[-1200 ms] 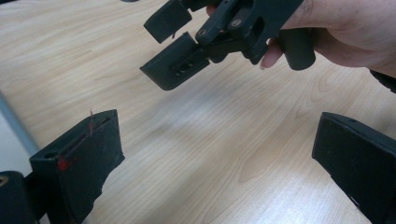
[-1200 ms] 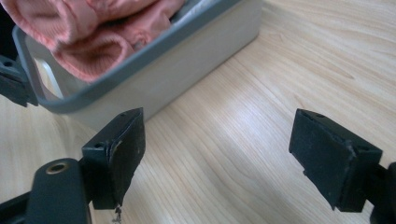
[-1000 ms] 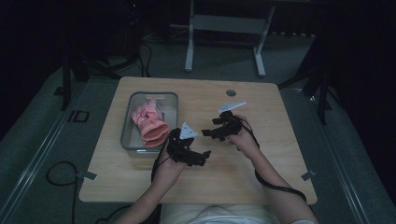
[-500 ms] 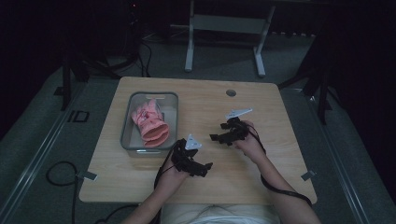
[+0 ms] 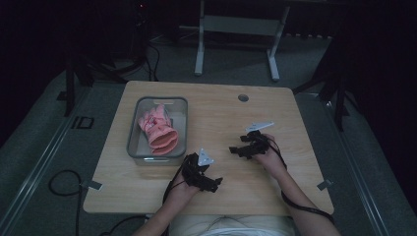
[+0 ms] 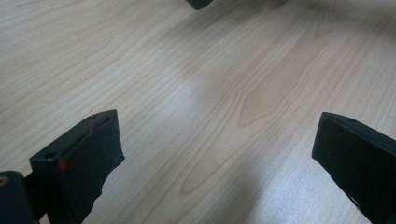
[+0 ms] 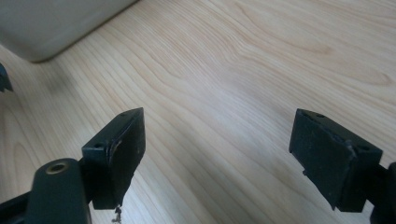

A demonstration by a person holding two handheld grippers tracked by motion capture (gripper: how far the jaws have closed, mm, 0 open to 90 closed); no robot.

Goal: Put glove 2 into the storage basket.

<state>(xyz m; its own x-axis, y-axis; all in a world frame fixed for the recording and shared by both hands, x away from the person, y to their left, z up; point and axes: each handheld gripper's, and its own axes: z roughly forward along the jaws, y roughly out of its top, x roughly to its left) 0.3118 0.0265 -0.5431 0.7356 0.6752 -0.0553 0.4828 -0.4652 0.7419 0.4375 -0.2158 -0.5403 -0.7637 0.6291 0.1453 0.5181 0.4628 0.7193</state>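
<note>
A dim room with grey floor surrounds a light wooden worktop with rounded corners; a metal stand rises beyond its far edge. Toward the far left corner sits a clear bin, and inside it lies a pink glove, bunched with its cuff toward the near edge. Over the last second both hands have drawn back from the bin toward the near edge. The left tongs now sit close to the near edge, just off the bin's near right corner, and the right tongs rest in the right half of the worktop, well apart from the bin. Both are released: each gripper view shows the black jaws spread wide over bare wood grain, nothing between them. With the glove lying in the bin and both tongs empty and retreating, the placing looks finished, and the hands seem to be returning to rest.
</note>
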